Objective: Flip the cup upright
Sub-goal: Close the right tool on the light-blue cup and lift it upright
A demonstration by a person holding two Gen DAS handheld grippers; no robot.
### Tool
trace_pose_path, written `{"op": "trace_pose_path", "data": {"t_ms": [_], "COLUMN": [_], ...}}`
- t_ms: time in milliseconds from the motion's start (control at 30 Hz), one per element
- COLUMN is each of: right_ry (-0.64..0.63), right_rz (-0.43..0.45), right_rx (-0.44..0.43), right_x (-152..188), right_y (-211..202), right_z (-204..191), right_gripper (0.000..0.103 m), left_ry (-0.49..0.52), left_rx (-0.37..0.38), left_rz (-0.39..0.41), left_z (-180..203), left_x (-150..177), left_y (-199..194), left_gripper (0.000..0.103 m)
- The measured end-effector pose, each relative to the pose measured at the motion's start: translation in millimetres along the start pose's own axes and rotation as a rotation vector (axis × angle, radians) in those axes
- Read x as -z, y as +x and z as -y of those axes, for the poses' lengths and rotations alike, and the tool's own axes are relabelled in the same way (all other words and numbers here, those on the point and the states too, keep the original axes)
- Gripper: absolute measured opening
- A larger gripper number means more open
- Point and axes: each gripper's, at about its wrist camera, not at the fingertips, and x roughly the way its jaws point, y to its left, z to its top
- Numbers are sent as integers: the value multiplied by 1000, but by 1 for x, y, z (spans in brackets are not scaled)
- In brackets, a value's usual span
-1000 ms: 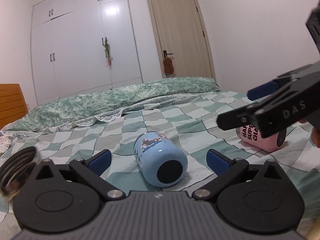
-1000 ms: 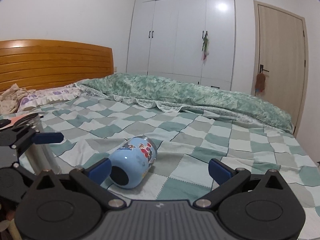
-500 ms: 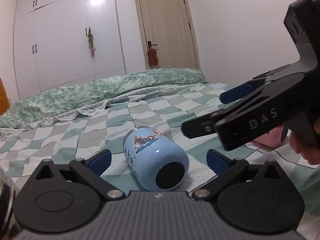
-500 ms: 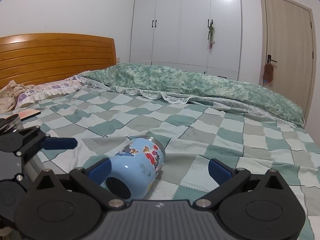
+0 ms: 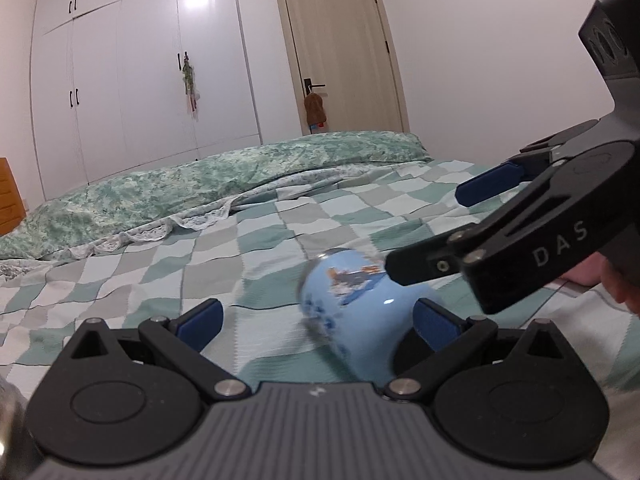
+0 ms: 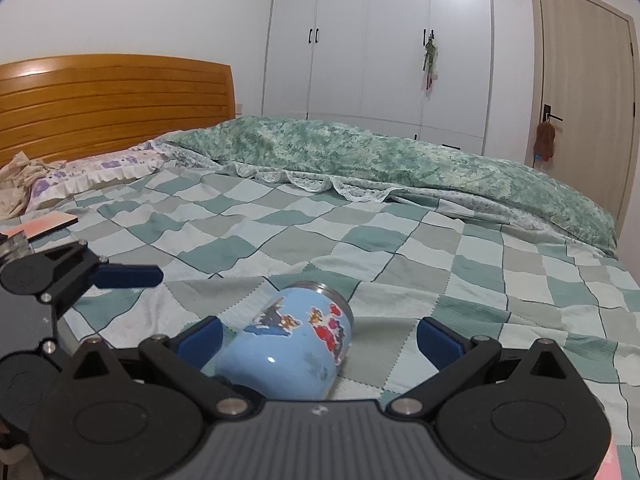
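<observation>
Checked cotton in teal, grey and pale mint covers the bed (image 6: 400,240), and the blue cup (image 6: 288,344) lies on its side on that quilt, metal rim pointing away from the right wrist camera toward about 1 o'clock, cartoon stickers facing up. In that view the cup sits low at 6 o'clock, between the blue pads of the right gripper (image 6: 318,336), closer to the left-hand pad; the fingers are spread wide and whether that pad touches the cup cannot be told.

From the left wrist the cup (image 5: 356,312) is blurred, lying at about 5 o'clock, close against the right-hand pad of the left gripper (image 5: 318,320), whose fingers also stand wide apart. The right gripper (image 5: 500,248) reaches in from 3 o'clock above the cup.

A rumpled green floral duvet (image 6: 400,160) is heaped across the far side of the bed. A slatted wooden headboard (image 6: 112,100) stands at 10 o'clock in the right view, with a frilled purple-flowered pillow (image 6: 100,172) below it. White wardrobe doors (image 6: 380,48) with dark handles fill the far wall at 12 o'clock, a green sprig hanging from one handle. A pale wooden door (image 6: 584,92) is at 2 o'clock, a brown cloth (image 6: 545,140) on its handle. A pink flat object (image 6: 44,224) lies at 9 o'clock.
</observation>
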Motion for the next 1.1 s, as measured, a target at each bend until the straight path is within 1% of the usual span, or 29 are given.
{"op": "trace_pose_path", "data": {"t_ms": [167, 233, 400, 500, 567, 667, 767, 900, 1100], "right_ry": [-3, -8, -1, 17, 48, 88, 106, 115, 129], "right_rz": [-45, -65, -119, -172, -216, -275, -313, -369, -409], "right_rx": [19, 32, 81, 105, 113, 133, 132, 136, 162], "right_x": [-4, -5, -12, -16, -18, -20, -20, -21, -21], "right_y": [19, 27, 45, 57, 66, 78, 85, 97, 108], "right_z": [-15, -22, -32, -33, -32, -30, -31, -34, -35], "right_gripper": [103, 103, 103, 103, 103, 103, 103, 103, 103], "left_ry": [-3, 6, 35, 33, 33, 32, 4, -22, -49], "left_rx": [-12, -3, 83, 134, 148, 136, 123, 121, 94], "left_rz": [-10, -21, -78, -113, -127, -161, -194, -210, -247], "left_z": [-26, -33, -41, -45, -45, -47, -52, -59, -66], "left_x": [5, 5, 10, 11, 13, 16, 21, 23, 28], "left_y": [0, 2, 11, 16, 20, 28, 37, 41, 52], "left_gripper": [103, 103, 103, 103, 103, 103, 103, 103, 103]}}
